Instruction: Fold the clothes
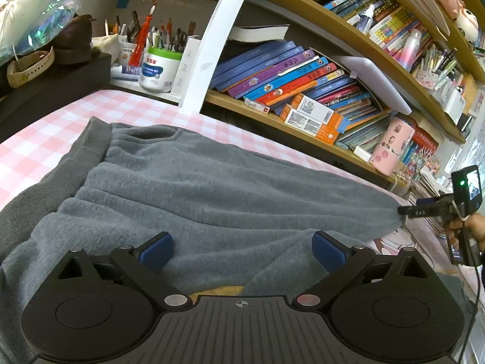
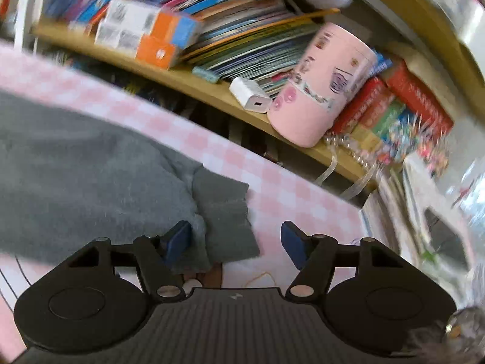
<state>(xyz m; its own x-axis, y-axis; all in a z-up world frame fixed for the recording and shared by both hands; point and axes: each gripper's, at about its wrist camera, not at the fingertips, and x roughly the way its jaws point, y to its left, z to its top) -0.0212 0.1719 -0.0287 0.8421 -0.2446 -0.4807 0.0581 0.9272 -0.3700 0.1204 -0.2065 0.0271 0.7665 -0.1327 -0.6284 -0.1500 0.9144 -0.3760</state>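
Note:
A grey fleece garment [image 1: 197,176] lies spread on the pink checked tablecloth [image 1: 45,127], its darker ribbed band [image 1: 91,142] at the far left. My left gripper [image 1: 242,242] hovers open over the garment's near part, and fleece lies below and between its blue pads. A long sleeve runs right to my right gripper [image 1: 406,211], held by a hand [image 1: 466,227]. In the blurred right wrist view, the right gripper [image 2: 236,236] is open. The ribbed cuff [image 2: 224,209] lies between its fingers, close against the left pad [image 2: 178,239].
A wooden bookshelf [image 1: 303,127] crammed with books runs along the table's far edge. A pink cup [image 2: 321,85] and a white charger [image 2: 250,95] sit on its low shelf. A white tub of pens [image 1: 159,69] and a black box [image 1: 45,91] stand at the back left.

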